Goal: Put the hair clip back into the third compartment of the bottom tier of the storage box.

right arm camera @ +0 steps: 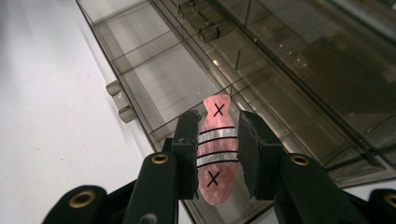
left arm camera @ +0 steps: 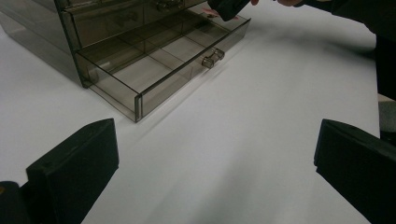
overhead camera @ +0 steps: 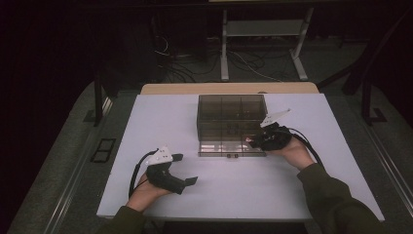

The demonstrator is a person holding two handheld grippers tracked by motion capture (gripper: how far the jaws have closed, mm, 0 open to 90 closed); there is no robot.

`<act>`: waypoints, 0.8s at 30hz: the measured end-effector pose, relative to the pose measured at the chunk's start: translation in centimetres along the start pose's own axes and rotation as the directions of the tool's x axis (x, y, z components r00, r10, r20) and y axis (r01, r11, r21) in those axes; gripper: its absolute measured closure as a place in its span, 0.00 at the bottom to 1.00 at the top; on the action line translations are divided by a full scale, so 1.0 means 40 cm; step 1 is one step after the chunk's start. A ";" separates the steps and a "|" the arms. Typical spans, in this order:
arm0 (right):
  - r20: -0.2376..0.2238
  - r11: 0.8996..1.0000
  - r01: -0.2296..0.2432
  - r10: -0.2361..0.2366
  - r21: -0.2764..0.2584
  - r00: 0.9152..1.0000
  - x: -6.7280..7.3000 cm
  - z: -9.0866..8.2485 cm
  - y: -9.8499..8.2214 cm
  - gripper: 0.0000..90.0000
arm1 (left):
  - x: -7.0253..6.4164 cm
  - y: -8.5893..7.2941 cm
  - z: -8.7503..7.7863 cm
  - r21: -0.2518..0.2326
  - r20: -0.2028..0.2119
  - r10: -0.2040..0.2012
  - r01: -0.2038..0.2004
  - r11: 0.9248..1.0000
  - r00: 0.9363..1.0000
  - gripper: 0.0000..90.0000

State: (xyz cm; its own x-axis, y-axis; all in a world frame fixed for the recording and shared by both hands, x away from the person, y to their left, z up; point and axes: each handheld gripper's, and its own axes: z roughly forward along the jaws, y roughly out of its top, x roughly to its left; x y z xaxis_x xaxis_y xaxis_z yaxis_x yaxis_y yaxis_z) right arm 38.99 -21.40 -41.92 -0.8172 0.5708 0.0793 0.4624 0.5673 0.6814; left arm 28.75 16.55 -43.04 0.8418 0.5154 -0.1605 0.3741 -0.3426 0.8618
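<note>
Olive sleeves [overhead camera: 336, 195]; black grippers [overhead camera: 168, 176], brass screws, white plates

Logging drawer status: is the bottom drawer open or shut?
Open: the bottom drawer sticks out from the organizer, its compartments exposed and apparently empty.

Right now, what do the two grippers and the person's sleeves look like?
Both are black handheld tools. The left gripper carries a pale three-cornered plate and trails a black cable; its jaws are blocky and matte. The right gripper has black jaws with brass-coloured rivets, a similar plate and cable. The sleeves are dark olive green.

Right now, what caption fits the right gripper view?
Right hand-held gripper holds a pink striped fish piece above the open smoky plastic drawer.
</note>
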 end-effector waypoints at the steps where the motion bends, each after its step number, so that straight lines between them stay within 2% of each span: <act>1: -0.001 1.000 0.001 -0.001 0.005 1.000 0.000 0.002 -0.001 0.75 | 0.000 0.000 0.000 0.001 0.000 0.000 0.000 1.000 1.000 0.00; 12: 0.001 1.000 -0.015 0.015 0.016 1.000 -0.008 0.012 -0.008 0.73 | 0.000 0.000 0.000 0.001 0.000 0.000 0.000 1.000 1.000 0.00; 24: -0.009 1.000 -0.026 0.026 -0.009 1.000 -0.009 0.002 -0.008 0.70 | 0.000 0.000 0.000 0.003 0.000 0.001 -0.001 1.000 1.000 0.00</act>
State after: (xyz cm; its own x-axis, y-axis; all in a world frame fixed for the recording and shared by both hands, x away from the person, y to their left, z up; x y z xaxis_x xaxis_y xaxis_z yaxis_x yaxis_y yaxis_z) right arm 39.18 -21.74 -42.23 -0.8077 0.5804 0.1033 0.4807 0.5471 0.6853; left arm 28.74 16.55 -43.03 0.8420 0.5152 -0.1600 0.3746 -0.3451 0.8606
